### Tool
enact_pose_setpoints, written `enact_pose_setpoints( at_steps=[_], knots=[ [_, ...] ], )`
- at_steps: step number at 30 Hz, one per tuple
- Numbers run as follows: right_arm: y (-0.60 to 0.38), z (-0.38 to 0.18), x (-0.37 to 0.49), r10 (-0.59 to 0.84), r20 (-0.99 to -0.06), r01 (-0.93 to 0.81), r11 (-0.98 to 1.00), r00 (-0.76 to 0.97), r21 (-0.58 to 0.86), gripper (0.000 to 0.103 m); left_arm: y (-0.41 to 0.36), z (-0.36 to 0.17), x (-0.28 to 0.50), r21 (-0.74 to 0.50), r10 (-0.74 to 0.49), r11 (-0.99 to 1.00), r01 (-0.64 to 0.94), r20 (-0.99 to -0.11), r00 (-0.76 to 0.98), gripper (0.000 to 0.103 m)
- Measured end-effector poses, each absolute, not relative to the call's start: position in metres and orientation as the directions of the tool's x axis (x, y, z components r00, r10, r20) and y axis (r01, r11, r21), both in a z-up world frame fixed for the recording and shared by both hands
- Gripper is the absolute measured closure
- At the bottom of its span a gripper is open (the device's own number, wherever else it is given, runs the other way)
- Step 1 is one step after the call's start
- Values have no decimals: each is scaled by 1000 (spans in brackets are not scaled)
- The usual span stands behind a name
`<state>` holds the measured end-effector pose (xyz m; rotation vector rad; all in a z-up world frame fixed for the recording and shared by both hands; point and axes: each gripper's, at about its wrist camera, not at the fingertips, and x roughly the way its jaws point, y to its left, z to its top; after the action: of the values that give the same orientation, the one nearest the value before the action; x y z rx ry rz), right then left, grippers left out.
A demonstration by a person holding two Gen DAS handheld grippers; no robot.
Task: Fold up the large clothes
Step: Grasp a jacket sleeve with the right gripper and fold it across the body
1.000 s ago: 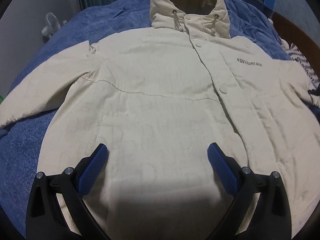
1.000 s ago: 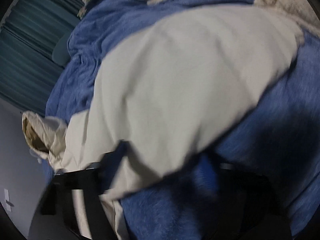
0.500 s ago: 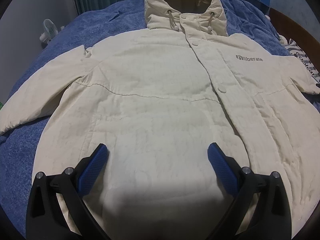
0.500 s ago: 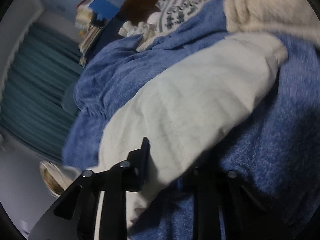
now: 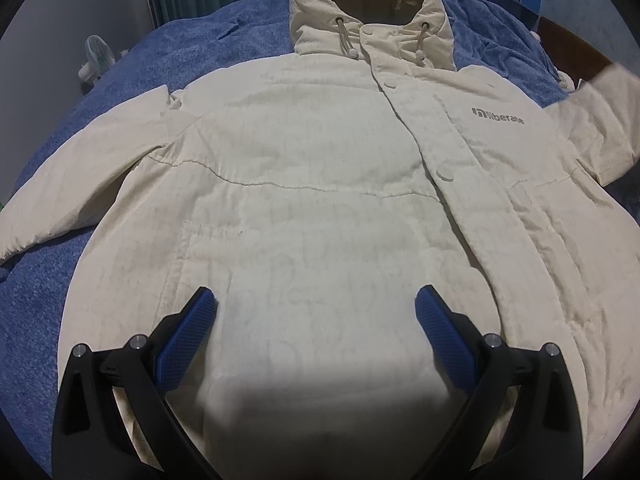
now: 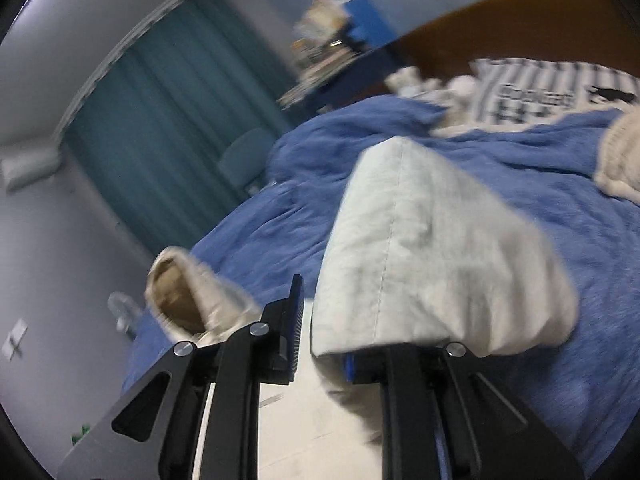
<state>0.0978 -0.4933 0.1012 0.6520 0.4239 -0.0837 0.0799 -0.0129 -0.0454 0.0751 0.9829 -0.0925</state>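
The cream jacket [image 5: 320, 208] lay front-up on the blue blanket [image 5: 192, 44], its long axis running from the hem nearest the left gripper [image 5: 316, 320] to the hood [image 5: 372, 4] at the far end. The left gripper hung over the hem, jaws spread wide, gripping nothing. The right gripper [image 6: 320, 344], jaws just closing, pinched the sleeve [image 6: 432, 264], lifted off the blanket.

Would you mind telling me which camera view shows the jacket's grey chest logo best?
The left wrist view: the logo sits in plain sight, sharp, on the chest of the cream jacket spread flat on the blue blanket. The right wrist view shows only the raised sleeve and the hood, blurred; no logo.
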Motion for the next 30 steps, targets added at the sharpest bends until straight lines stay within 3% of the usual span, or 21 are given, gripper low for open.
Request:
enact_pose_setpoints(
  at_steps=[6, 13, 18, 20, 25, 28, 30],
  knots=[
    [-407, 96, 122, 240, -450, 77, 811, 860, 580, 87, -13, -48, 80, 27, -39, 993, 112, -835, 549, 8],
    [-307, 44, 152, 311, -619, 14, 887, 721, 462, 84, -13, -50, 80, 28, -38, 993, 112, -836, 547, 8],
    [-282, 23, 141, 304, -708, 50, 900, 637, 432, 65, -10, -54, 81, 11, -53, 993, 114, -842, 537, 8],
    [-282, 31, 117, 271, -698, 64, 908, 662, 414, 34, -9, -55, 81, 2, -58, 994, 112, -845, 531, 8],
    [-312, 41, 69, 177, -701, 139, 919, 691, 370, 33, -17, -44, 76, 39, -40, 990, 135, -844, 535, 8],
    [-349, 48, 60, 126, -701, 188, 917, 702, 353, 13, -43, -15, 62, 36, -106, 975, 220, -795, 597, 8],
    [-369, 51, 58, 79, -686, 210, 922, 723, 327, 7, -71, 3, 58, -20, -207, 954, 300, -767, 607, 8]
  ],
)
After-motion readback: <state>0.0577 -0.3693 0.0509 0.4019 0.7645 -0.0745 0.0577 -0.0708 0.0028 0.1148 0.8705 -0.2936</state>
